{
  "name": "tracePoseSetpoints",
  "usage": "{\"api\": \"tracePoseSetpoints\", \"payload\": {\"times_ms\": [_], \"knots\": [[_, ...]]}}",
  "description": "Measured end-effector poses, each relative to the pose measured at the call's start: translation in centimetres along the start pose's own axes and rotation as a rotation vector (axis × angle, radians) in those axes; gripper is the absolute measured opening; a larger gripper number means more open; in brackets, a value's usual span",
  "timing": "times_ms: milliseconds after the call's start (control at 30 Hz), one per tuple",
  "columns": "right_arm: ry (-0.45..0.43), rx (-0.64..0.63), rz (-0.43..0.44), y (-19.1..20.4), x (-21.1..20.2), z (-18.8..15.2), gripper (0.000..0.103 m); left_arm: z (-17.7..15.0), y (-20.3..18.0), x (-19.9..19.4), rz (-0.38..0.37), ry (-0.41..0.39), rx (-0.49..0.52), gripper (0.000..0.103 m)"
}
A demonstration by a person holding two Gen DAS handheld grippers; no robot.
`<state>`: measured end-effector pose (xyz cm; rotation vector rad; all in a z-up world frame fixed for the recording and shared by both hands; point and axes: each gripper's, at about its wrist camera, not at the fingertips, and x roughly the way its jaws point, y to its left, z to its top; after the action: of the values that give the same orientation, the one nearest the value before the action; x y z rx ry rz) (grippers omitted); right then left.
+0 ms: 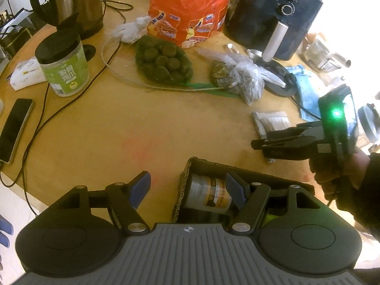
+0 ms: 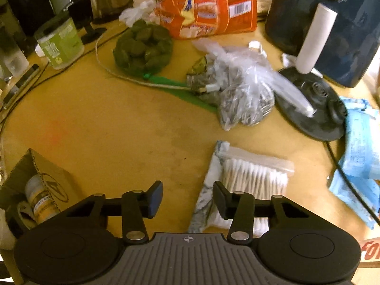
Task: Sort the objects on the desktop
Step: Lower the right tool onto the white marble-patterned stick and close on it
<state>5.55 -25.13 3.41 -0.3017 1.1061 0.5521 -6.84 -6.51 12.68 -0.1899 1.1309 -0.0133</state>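
Note:
A cardboard box [image 1: 190,166] stands at the table's near edge with a labelled can [image 1: 209,193] lying inside; both also show in the right wrist view, the box [image 2: 51,175] and the can [image 2: 39,199]. My left gripper [image 1: 188,190] is open and empty, its right finger over the box. My right gripper [image 2: 187,198] is open and empty, just above the near end of a clear bag of cotton swabs [image 2: 254,178]. The right gripper [image 1: 261,143] shows from the side in the left wrist view, over the swab bag [image 1: 273,121].
On the round wooden table [image 1: 118,130]: a green-labelled jar [image 1: 64,68], a phone [image 1: 14,128], cables, a net bag of green balls [image 1: 163,59], a clear bag of dried bits [image 2: 242,95], an orange bag [image 1: 190,11], a kettle [image 1: 71,2], an air fryer [image 1: 273,16], blue packets [image 2: 361,152].

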Motion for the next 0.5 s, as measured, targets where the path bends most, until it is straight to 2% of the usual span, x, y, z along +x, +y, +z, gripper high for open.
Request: {"api": "tracePoseSetpoints", "payload": {"times_ms": [200,333,500], "knots": [[0.039,0.028,-0.062,0.2,1.3,0.5,0.042,-0.4,0.6,0.0,0.008,0.007,-0.022,0.069],[0.064,0.083,-0.066,-0.3,1.7,0.3,0.041,-0.6,0.8,-0.1,0.012,0.006,-0.033,0.069],[0.05,0.133,-0.075,-0.8,1.5,0.0,0.032,-0.7,0.7,-0.2,0.015,0.004,-0.027,0.069]]}}
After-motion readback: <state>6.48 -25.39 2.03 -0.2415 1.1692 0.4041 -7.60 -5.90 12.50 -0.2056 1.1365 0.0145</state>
